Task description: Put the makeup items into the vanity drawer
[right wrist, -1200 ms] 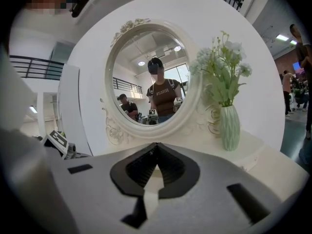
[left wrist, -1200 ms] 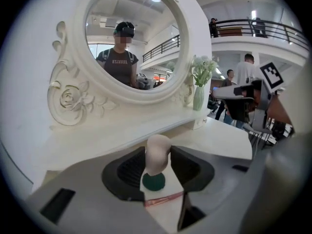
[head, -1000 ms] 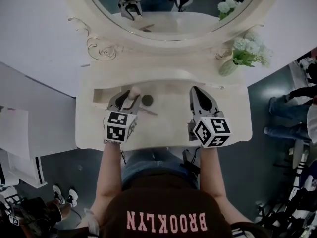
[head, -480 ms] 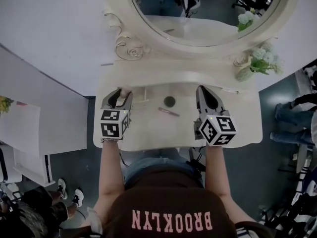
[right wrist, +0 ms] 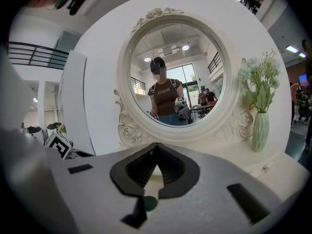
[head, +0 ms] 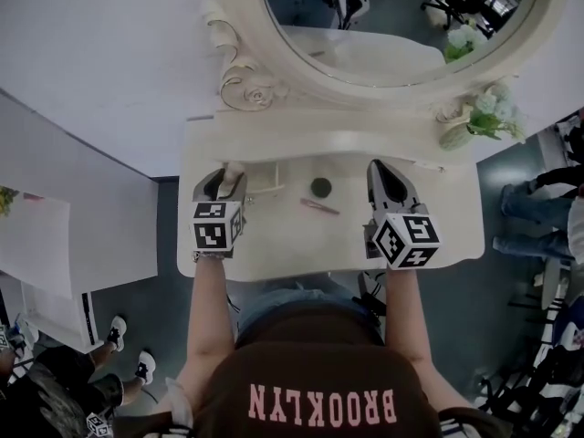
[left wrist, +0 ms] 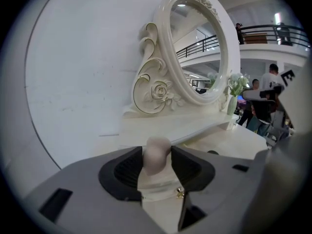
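Note:
My left gripper (head: pixel 224 173) is shut on a pale pink makeup sponge (head: pixel 234 168) over the left part of the cream vanity top (head: pixel 274 245). In the left gripper view the sponge (left wrist: pixel 156 156) stands upright between the dark pads of that gripper (left wrist: pixel 156 152), above a cream part with a small gold knob (left wrist: pixel 179 193). A dark round compact (head: pixel 320 187) and a thin pink pencil (head: pixel 319 206) lie mid-table between the grippers. My right gripper (head: pixel 383 167) hovers at the right, shut and holding nothing; the right gripper view shows its jaws (right wrist: pixel 156 147) meeting at the tip.
The oval mirror (head: pixel 383 26) in its carved frame rises behind the raised back shelf (head: pixel 338 144). A green vase of flowers (head: pixel 474 121) stands at the shelf's right end. A white wall lies left; people stand at the far right (head: pixel 547 199).
My left gripper has carried the sponge leftward, away from the compact and pencil. The right gripper has shifted a little left too. The head camera has swung, so the table sits further right.

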Motion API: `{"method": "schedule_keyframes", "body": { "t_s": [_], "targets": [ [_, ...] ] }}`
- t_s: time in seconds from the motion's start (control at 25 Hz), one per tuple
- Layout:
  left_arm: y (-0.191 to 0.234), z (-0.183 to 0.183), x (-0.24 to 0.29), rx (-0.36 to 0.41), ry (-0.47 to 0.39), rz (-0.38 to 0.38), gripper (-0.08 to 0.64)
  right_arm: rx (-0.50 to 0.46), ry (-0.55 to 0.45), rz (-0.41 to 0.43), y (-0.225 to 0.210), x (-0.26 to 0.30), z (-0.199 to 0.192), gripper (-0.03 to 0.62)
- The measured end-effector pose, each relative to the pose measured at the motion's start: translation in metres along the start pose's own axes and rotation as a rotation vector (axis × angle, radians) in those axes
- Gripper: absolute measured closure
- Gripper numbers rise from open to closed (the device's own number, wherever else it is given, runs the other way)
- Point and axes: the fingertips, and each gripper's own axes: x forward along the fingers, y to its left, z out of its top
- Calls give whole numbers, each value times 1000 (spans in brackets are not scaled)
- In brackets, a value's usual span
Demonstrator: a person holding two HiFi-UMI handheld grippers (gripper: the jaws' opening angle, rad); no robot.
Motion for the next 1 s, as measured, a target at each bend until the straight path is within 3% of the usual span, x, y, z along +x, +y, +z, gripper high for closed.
{"method": "schedule_keyframes", "body": {
  "t_s": [0.16, 0.6, 1.0],
  "targets": [
    [8, -2, 7, -20, 9, 11, 332, -15, 16, -10, -1, 3, -4, 601],
    [3, 13, 5, -11, -27, -9, 327, -11, 27, -24, -3, 1, -9, 601],
    [-60, 36, 15, 63, -70, -115, 327, 22, 26, -104, -35, -32, -20, 601]
  ]
}}
